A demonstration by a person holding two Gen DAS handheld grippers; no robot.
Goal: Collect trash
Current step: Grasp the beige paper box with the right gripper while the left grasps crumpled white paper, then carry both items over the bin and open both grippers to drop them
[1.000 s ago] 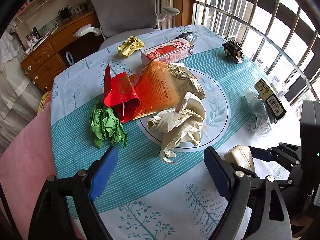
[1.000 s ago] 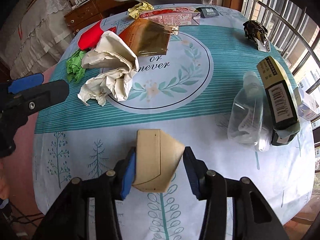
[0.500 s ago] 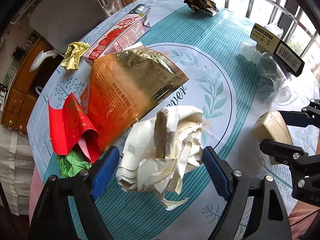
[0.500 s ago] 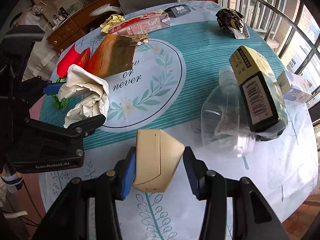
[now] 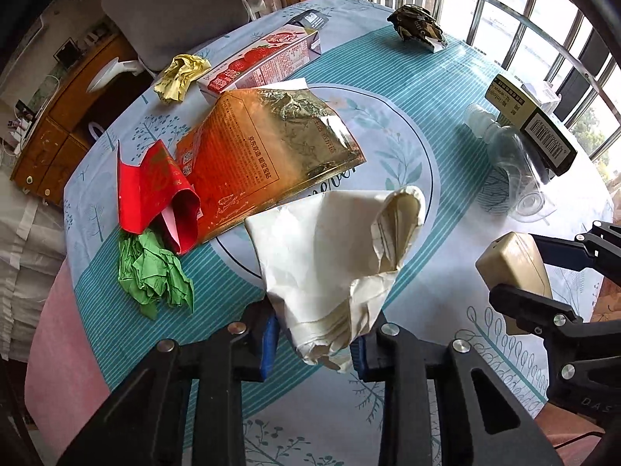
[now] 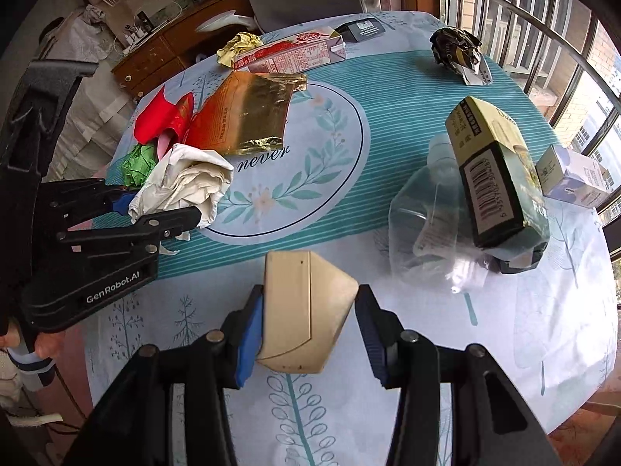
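Observation:
My left gripper point(image 5: 314, 343) is shut on a crumpled cream paper bag point(image 5: 337, 256), near the table's front left; the bag also shows in the right wrist view point(image 6: 186, 186). My right gripper point(image 6: 306, 334) is shut on a beige folded carton point(image 6: 302, 310), held over the table's front edge; the carton shows in the left wrist view point(image 5: 512, 268). Loose trash lies beyond: a gold-orange foil pouch point(image 5: 268, 155), a red packet point(image 5: 155, 194), green crumpled paper point(image 5: 151, 272), a yellow wad point(image 5: 182, 75), and a strawberry milk carton point(image 5: 260, 62).
A clear plastic bottle point(image 6: 431, 217) with a dark-green box point(image 6: 493, 178) on it lies at the right. A crumpled dark wrapper point(image 6: 458, 52) and a small white box point(image 6: 574, 174) lie near the window bars. A grey chair point(image 5: 174, 4) stands behind the round table point(image 5: 407, 407).
My left gripper moved forward around the cream paper bag and closed on it. The right gripper kept its hold on the beige carton and shifted slightly.

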